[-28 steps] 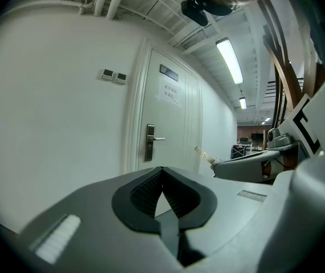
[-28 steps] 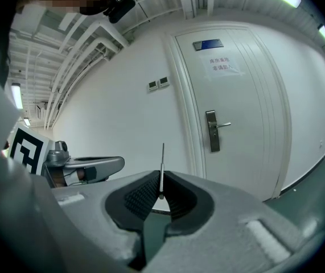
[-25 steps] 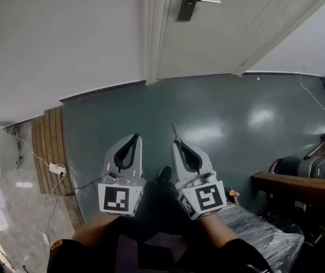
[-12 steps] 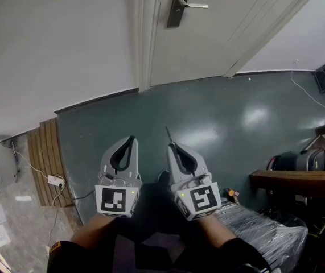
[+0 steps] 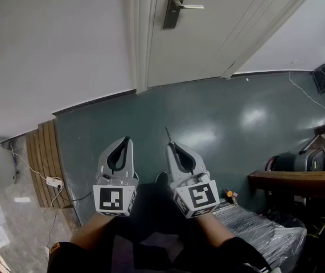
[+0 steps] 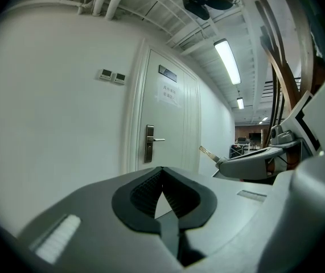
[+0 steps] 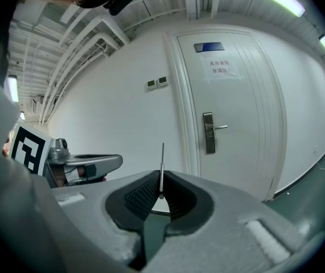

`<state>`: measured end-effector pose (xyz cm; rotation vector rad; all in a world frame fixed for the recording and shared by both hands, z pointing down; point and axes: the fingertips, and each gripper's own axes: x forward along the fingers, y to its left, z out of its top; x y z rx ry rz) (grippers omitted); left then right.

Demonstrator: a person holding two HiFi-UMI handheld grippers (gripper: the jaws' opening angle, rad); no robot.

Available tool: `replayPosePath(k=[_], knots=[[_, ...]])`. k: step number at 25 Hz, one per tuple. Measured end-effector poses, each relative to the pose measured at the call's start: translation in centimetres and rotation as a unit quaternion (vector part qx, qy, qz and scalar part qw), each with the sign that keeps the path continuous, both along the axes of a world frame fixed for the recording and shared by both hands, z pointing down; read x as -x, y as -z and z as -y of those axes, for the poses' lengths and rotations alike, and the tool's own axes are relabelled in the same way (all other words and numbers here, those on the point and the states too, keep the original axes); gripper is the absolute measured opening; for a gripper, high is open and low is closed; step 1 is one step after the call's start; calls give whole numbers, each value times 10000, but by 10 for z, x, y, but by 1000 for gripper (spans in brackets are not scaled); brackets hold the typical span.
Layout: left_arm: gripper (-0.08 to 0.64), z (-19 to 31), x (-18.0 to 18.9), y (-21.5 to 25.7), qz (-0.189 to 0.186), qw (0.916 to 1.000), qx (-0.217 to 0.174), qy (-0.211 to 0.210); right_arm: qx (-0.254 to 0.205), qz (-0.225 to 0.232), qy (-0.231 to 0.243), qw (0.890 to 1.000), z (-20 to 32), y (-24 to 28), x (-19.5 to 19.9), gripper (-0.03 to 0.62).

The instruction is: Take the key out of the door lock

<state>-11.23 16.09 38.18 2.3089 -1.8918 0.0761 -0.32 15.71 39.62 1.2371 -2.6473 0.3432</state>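
The white door [image 5: 208, 33] stands shut across the floor, with a brass lock plate [image 5: 172, 4] and a silver lever handle [image 5: 188, 6]; no key shows in the plate. In the head view my right gripper [image 5: 173, 145] is shut on the key [image 5: 168, 133], whose thin blade pokes out past the tips toward the door. The right gripper view shows the key [image 7: 162, 164] upright between the pads, lock plate [image 7: 209, 132] far beyond. My left gripper [image 5: 127, 139] hangs beside it, shut and empty; from its view [image 6: 162, 170] the key [image 6: 208, 152] and plate [image 6: 149, 144] both show.
Green floor [image 5: 208, 112] spreads between me and the door. A wooden bench [image 5: 299, 181], a black bag [image 5: 296, 162] and a plastic-wrapped bundle [image 5: 253, 226] sit at the right. A power strip [image 5: 54, 182] with a cable lies by wooden slats [image 5: 40, 152] at left.
The head view has drifted, so the door's lock plate sits lower and further left. Both grippers have slid slightly left and down together; the right one still holds the key.
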Motion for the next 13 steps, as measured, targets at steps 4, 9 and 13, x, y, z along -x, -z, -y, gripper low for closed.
replayPosePath(k=[4,9,13], knots=[[15,-3,0,-5,2,10000,21,27,23,20,8,10000,0,-1,-2,14],[15,-5,-2,-2,11,10000,28,39,37,27,30,10000,-3,-1,-2,14],[15,-6,-4,-3,32,10000,0,3,46,27,35,10000,-5,-2,-4,14]])
